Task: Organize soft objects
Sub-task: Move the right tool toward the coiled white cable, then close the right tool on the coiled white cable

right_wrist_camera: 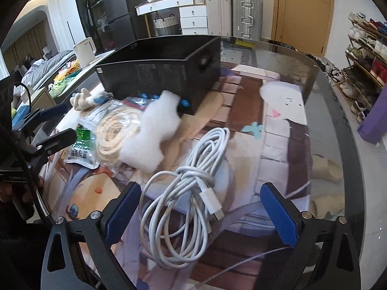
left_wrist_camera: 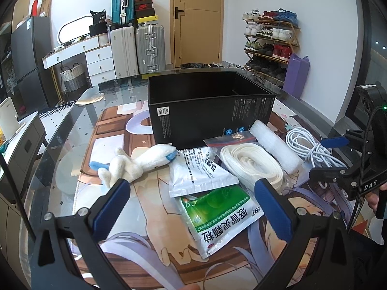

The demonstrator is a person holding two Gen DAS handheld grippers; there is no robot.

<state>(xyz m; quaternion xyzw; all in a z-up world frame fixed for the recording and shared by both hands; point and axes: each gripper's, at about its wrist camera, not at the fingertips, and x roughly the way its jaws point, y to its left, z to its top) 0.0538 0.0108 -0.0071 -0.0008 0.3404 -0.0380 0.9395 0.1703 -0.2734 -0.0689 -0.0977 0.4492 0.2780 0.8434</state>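
An open black box [left_wrist_camera: 208, 106] [right_wrist_camera: 159, 72] stands mid-table. In front of it lie a white plush toy with blue tips [left_wrist_camera: 135, 163] [right_wrist_camera: 83, 100], a silver sachet [left_wrist_camera: 200, 171], a green medicine sachet [left_wrist_camera: 217, 215] [right_wrist_camera: 82, 142], a clear bag of white strap [left_wrist_camera: 251, 165] [right_wrist_camera: 116, 130], a white foam piece [left_wrist_camera: 275, 148] [right_wrist_camera: 152, 133] and a coiled white cable [left_wrist_camera: 312, 147] [right_wrist_camera: 183, 198]. My left gripper [left_wrist_camera: 193, 205] is open above the sachets. My right gripper [right_wrist_camera: 200, 212] [left_wrist_camera: 331, 154] is open around the cable.
The objects rest on a printed mat under a round glass table [left_wrist_camera: 63, 149] [right_wrist_camera: 343, 130]. Suitcases [left_wrist_camera: 137, 46], a white dresser [left_wrist_camera: 96, 55], a door [left_wrist_camera: 198, 19] and a shoe rack [left_wrist_camera: 271, 43] stand behind. A person's hand [left_wrist_camera: 373, 199] holds the right gripper.
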